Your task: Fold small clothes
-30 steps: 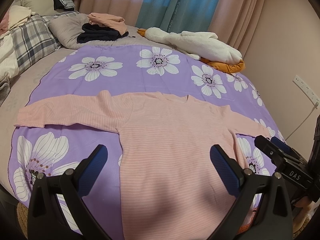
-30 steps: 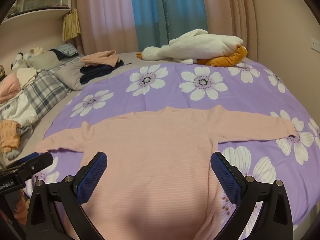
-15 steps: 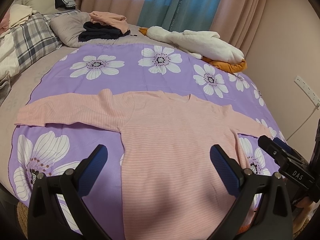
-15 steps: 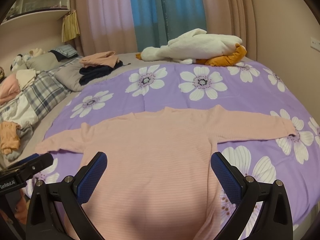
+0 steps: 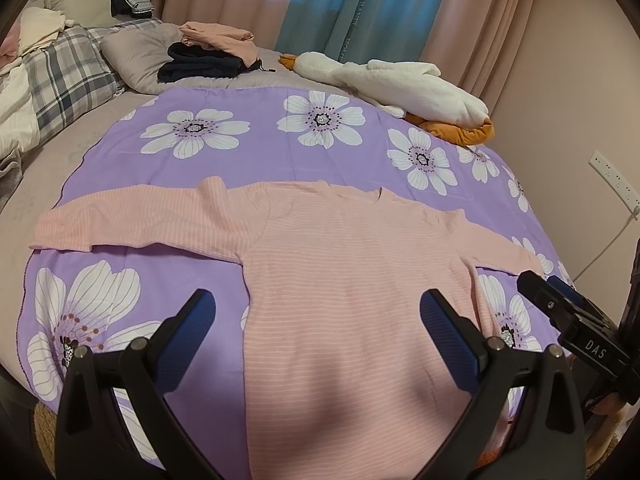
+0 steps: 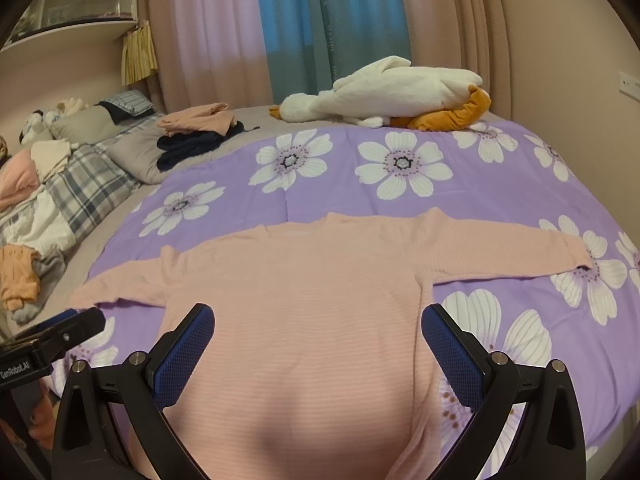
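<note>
A pink striped long-sleeved top [image 5: 344, 280] lies flat on the purple flowered bedspread [image 5: 256, 148], both sleeves spread out to the sides. It also shows in the right wrist view [image 6: 304, 300]. My left gripper [image 5: 318, 320] is open and empty, held above the top's lower body. My right gripper [image 6: 318, 332] is open and empty, also above the lower body. The right gripper shows at the right edge of the left wrist view [image 5: 576, 320], near the right sleeve. The left gripper shows at the left edge of the right wrist view [image 6: 52, 340].
A white and orange plush goose [image 5: 400, 84] lies at the far side of the bed. Folded pink and dark clothes [image 5: 208, 52] sit on a grey pillow [image 5: 136, 52]. A plaid quilt [image 5: 60, 80] and loose garments [image 6: 20, 272] lie at the left. A wall with a socket [image 5: 612, 172] stands at the right.
The left wrist view has drifted slightly, so the scene sits a little lower and further right in the frame. The top has not moved and both grippers stay open.
</note>
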A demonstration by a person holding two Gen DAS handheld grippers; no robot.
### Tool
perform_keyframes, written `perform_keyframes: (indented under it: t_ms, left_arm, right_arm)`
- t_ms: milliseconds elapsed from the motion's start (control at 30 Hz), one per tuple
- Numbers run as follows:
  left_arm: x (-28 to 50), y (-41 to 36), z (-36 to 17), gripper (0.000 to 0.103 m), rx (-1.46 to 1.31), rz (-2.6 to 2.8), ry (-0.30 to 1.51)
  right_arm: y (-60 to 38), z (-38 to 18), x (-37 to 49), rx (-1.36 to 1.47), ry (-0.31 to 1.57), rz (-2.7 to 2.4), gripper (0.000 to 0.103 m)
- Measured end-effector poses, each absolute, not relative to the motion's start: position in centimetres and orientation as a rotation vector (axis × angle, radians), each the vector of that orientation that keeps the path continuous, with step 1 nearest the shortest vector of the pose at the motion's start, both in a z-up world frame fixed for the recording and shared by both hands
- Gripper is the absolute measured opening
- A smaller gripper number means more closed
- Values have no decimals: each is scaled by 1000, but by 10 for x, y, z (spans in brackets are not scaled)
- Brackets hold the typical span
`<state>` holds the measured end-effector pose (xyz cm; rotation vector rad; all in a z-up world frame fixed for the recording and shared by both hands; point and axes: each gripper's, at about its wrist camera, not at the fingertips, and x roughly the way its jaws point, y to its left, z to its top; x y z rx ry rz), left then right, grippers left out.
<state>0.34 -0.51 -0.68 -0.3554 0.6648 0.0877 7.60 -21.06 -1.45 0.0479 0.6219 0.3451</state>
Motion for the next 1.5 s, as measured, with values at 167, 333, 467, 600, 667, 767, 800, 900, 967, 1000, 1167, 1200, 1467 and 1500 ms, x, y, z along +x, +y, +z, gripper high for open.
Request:
perform_keyframes:
  t_ms: [167, 333, 467, 600, 667, 767, 800, 900, 967, 1000, 1167, 1200, 1467, 1500]
  left_arm:
    - [4, -5, -7, 102, -361, 86, 672]
    - [3, -5, -8, 102, -356, 85, 654]
    - [4, -4, -9, 102, -364, 85, 654]
    - [7, -3, -13, 102, -328, 99, 619]
    - [10, -1, -15, 102, -327, 104, 622]
    - [14, 1, -17, 102, -332, 113, 631]
    - [17, 2, -18, 102, -335, 115, 634]
    - [21, 6, -21, 102, -344, 122, 636]
    - [25, 9, -24, 102, -350, 128, 644]
    - [27, 11, -26, 102, -354, 131, 651]
    - [38, 18, -33, 102, -371, 143, 685]
    - [40, 18, -34, 101, -375, 141, 691]
    - [61, 12, -47, 98, -427, 101, 799]
    - [66, 8, -49, 98, -440, 89, 816]
  right_arm:
    - [-211, -15, 76, 49, 623, 345, 103]
    - [-210, -16, 75, 51, 625, 342, 103]
    - [-210, -17, 76, 52, 629, 339, 103]
    - [-210, -19, 78, 52, 629, 339, 103]
    - [-209, -20, 80, 50, 629, 341, 103]
    - [-210, -21, 84, 64, 637, 347, 103]
    - [-210, -22, 86, 70, 641, 347, 103]
    - [-215, -26, 92, 90, 654, 348, 103]
    - [-220, -29, 97, 117, 671, 348, 103]
    - [-224, -30, 99, 132, 677, 346, 103]
    - [-253, -35, 115, 236, 699, 320, 103]
    - [-260, -35, 119, 261, 701, 315, 103]
    - [-359, -57, 158, 566, 747, 228, 82]
    - [-374, -64, 164, 629, 760, 232, 75]
